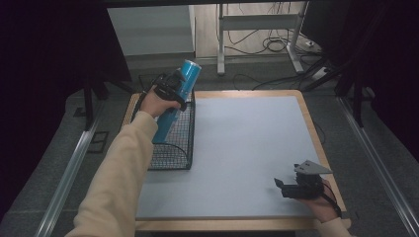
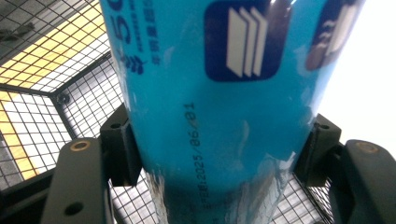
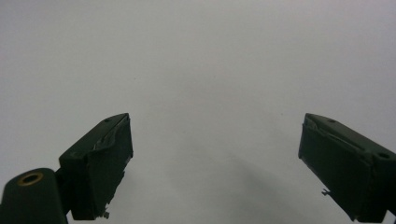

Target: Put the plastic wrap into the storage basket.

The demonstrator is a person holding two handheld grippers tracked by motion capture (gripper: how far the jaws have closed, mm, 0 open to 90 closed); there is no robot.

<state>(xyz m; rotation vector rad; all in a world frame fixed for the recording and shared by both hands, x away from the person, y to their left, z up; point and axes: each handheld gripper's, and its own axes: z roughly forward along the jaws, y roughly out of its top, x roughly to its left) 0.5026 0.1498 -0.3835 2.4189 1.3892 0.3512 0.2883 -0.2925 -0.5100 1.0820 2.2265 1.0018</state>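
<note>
A tall blue cylindrical can (image 1: pixel 179 96) with white print stands tilted in the black wire basket (image 1: pixel 173 148) at the table's left edge, its top leaning up and to the right. My left gripper (image 1: pixel 170 89) is shut on the can's upper part. In the left gripper view the can (image 2: pixel 219 107) sits between both jaws, with the basket mesh (image 2: pixel 46 93) behind it. My right gripper (image 1: pixel 286 187) rests open near the table's front right corner. Its jaws (image 3: pixel 215 168) stand wide apart over the bare grey mat.
A grey mat (image 1: pixel 242 148) covers the wooden table (image 1: pixel 311 123). Beyond the far edge are a metal desk frame (image 1: pixel 257 29) and loose cables (image 1: pixel 276 44) on the floor. Rails run along both sides of the table.
</note>
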